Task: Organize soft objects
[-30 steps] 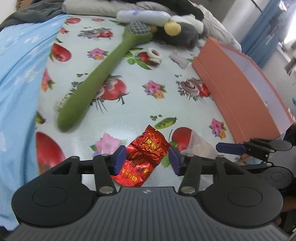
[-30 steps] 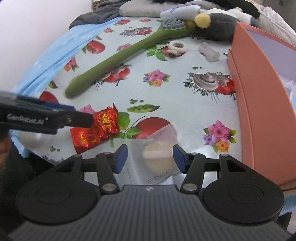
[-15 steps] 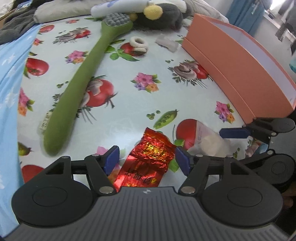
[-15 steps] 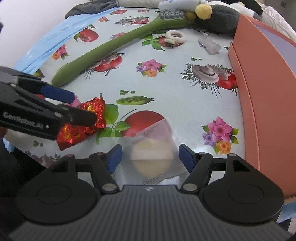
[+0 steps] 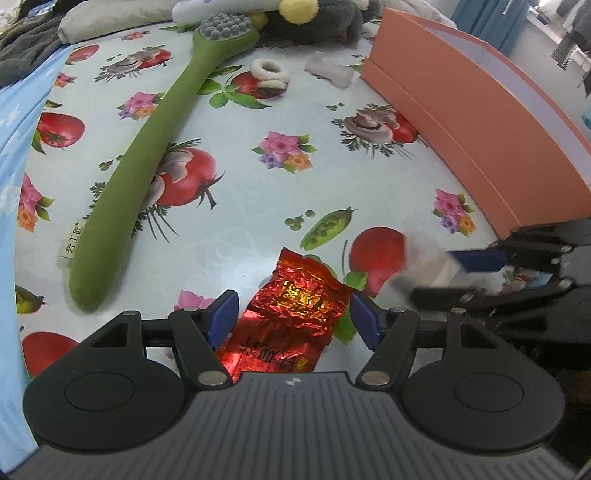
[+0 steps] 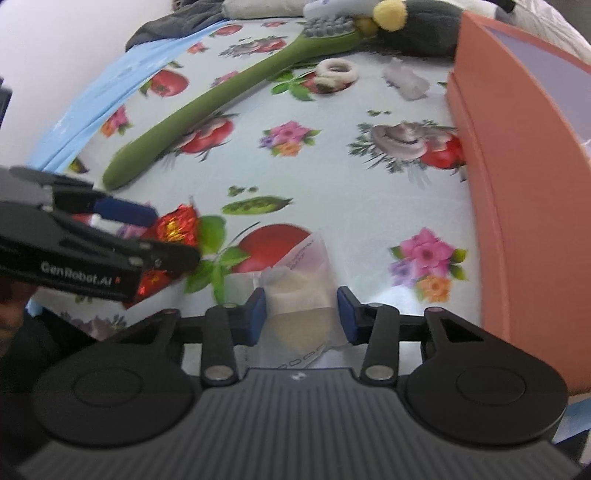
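Since the earlier frames my right gripper (image 6: 300,314) has narrowed its jaws onto the clear sachet (image 6: 299,295), and my left gripper (image 5: 291,317) has pushed further over the red foil packet (image 5: 295,306).

From the left wrist view, I see the left jaws wide apart, one pad on each side of the red foil packet, neither pad pressing it. The packet lies flat on the fruit-print tablecloth (image 5: 258,206), its long axis running from under my gripper away toward the orange box (image 5: 461,125), slightly tilted right. Beyond the packet the cloth is open up to the box's long wall on the right. Left of the box, well apart from it, the green long-handled brush (image 5: 147,158) lies diagonally, head toward the plush toys (image 5: 314,18) at the far edge, handle end toward me. A white hair tie (image 5: 269,72) and a clear clip (image 5: 328,70) sit between brush head and box corner. The right gripper (image 5: 476,266) comes in low, just beside the box's near end, blurred.

From the right wrist view, my right jaws are partly drawn in, both pads touching the sachet's sides; whether it is firmly clamped I cannot tell. The sachet points away from me, long axis parallel to the orange box (image 6: 517,184) wall. Left of the box, the left gripper (image 6: 162,236) straddles the foil packet (image 6: 177,229).
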Demonstrator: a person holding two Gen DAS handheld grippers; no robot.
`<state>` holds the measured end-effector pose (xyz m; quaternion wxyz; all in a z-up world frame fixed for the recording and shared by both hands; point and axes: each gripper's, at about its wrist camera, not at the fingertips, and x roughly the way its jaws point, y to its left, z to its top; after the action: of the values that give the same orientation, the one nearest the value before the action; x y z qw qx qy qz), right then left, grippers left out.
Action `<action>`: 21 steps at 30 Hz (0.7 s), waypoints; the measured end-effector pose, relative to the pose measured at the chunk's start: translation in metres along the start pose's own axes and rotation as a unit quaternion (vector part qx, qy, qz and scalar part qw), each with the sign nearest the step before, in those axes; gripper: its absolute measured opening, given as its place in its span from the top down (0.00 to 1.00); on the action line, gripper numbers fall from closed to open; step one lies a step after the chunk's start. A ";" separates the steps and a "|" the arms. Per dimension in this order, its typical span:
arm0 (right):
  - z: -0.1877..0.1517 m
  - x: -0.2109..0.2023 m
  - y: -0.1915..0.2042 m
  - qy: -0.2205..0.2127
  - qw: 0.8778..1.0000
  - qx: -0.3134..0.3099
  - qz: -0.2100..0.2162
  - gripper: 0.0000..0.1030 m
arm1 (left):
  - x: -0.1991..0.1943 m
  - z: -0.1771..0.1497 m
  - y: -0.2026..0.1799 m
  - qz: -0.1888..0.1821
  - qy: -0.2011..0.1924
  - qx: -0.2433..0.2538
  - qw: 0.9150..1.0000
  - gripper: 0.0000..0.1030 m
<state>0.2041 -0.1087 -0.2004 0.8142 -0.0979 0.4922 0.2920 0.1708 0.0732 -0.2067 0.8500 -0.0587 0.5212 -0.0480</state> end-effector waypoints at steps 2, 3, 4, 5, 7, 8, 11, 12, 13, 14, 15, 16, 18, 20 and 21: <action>0.001 -0.003 -0.005 -0.004 1.000 0.009 -0.005 0.57 | 0.003 0.001 0.001 0.004 0.004 -0.002 1.000 0.30; 0.001 -0.005 -0.008 -0.006 1.000 0.012 -0.007 0.57 | 0.003 0.001 0.001 0.004 0.004 -0.003 1.000 0.30; 0.001 -0.006 -0.009 -0.009 1.000 0.013 -0.010 0.57 | 0.004 0.001 0.002 0.003 0.004 -0.005 1.000 0.30; 0.001 -0.007 -0.009 -0.010 1.000 0.013 -0.012 0.57 | 0.005 0.001 0.001 0.005 0.004 -0.005 1.000 0.30; -0.001 -0.007 -0.011 -0.011 1.000 0.016 -0.016 0.57 | 0.006 0.002 -0.001 0.007 0.005 0.000 1.000 0.31; -0.001 -0.005 -0.011 -0.010 1.000 0.017 -0.018 0.57 | 0.007 0.002 -0.003 0.008 0.007 0.004 1.000 0.32; -0.002 -0.003 -0.010 -0.008 1.000 0.019 -0.021 0.57 | 0.009 0.003 -0.005 0.020 0.008 0.001 1.000 0.39; -0.002 -0.004 -0.010 -0.010 1.000 0.018 -0.023 0.57 | 0.009 0.004 -0.006 0.024 0.007 -0.003 1.000 0.39; -0.002 -0.005 -0.009 -0.013 0.999 0.017 -0.024 0.57 | 0.008 0.004 -0.005 0.026 0.005 -0.008 1.000 0.39; -0.001 -0.006 -0.008 -0.016 0.999 0.015 -0.024 0.57 | 0.008 0.004 -0.004 0.027 0.004 -0.016 1.000 0.40; 0.000 -0.008 -0.007 -0.020 0.999 0.013 -0.025 0.57 | 0.007 0.004 -0.002 0.028 0.003 -0.027 0.999 0.40; 0.001 -0.010 -0.006 -0.024 0.999 0.013 -0.026 0.57 | 0.006 0.004 -0.001 0.029 0.003 -0.036 0.999 0.40; 0.003 -0.016 -0.005 -0.033 0.999 0.013 -0.028 0.57 | 0.001 0.002 0.003 0.032 -0.004 -0.053 0.998 0.40; 0.006 -0.023 -0.004 -0.044 0.998 0.015 -0.030 0.57 | -0.005 0.001 0.004 0.038 -0.007 -0.065 0.997 0.40; 0.007 -0.027 -0.003 -0.050 0.998 0.018 -0.032 0.57 | -0.009 0.000 0.003 0.038 -0.011 -0.071 0.997 0.40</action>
<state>0.2016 -0.1188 -0.1743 0.8481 -0.0842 0.4529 0.2617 0.1672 0.0779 -0.1992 0.8506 -0.0991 0.5159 0.0218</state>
